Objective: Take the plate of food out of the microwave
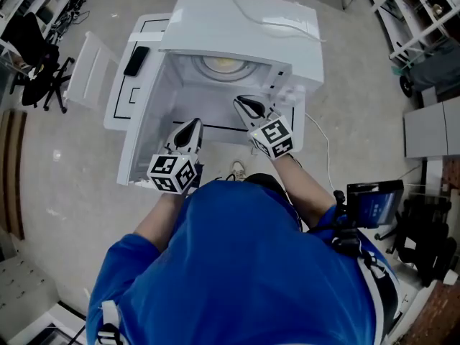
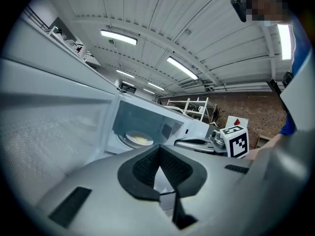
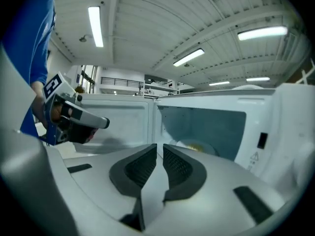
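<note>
Facing the microwave (image 1: 244, 20), left tool (image 2: 158, 154) clenched empty, right tool (image 3: 160, 151) barely parted; plate of food (image 1: 226, 65) clearest overhead.

Blue shirt (image 1: 237, 264); grey left tool (image 1: 194, 123) and right tool (image 1: 241, 101) bear black-and-white marker cubes (image 1: 172, 172).

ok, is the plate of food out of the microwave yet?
No, the plate of food sits deep inside the cavity of the microwave, whose door hangs open.
</note>
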Motion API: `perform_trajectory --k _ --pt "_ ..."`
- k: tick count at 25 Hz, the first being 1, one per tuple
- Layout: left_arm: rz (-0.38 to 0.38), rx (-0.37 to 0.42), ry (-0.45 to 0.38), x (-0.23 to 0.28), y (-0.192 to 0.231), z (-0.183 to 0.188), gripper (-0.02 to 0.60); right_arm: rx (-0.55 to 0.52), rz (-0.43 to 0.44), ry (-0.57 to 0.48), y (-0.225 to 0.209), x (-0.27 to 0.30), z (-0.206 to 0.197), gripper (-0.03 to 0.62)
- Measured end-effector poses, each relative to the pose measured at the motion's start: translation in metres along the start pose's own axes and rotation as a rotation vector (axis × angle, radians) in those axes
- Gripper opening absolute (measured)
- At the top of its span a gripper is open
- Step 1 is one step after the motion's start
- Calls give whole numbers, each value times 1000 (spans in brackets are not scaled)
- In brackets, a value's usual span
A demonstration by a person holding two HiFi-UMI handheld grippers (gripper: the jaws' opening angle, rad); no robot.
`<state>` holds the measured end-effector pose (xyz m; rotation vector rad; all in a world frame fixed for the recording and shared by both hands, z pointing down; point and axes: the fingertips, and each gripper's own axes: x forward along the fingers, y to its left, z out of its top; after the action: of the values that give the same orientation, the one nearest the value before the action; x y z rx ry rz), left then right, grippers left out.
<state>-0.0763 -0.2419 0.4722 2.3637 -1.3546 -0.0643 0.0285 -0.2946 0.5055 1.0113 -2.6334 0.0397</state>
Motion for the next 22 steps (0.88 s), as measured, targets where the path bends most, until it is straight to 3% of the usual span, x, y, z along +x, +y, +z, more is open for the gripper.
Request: perform_trajectory --k 4,14,22 --pt "17 2 5 5 6 -1 9 -145 13 54 -8 31 1 59" --pt "53 21 -6 -3 16 6 9 -367 31 239 -33 91 -25 67" --pt "72 0 -11 -7 21 6 9 -557 73 329 -34 119 -35 67"
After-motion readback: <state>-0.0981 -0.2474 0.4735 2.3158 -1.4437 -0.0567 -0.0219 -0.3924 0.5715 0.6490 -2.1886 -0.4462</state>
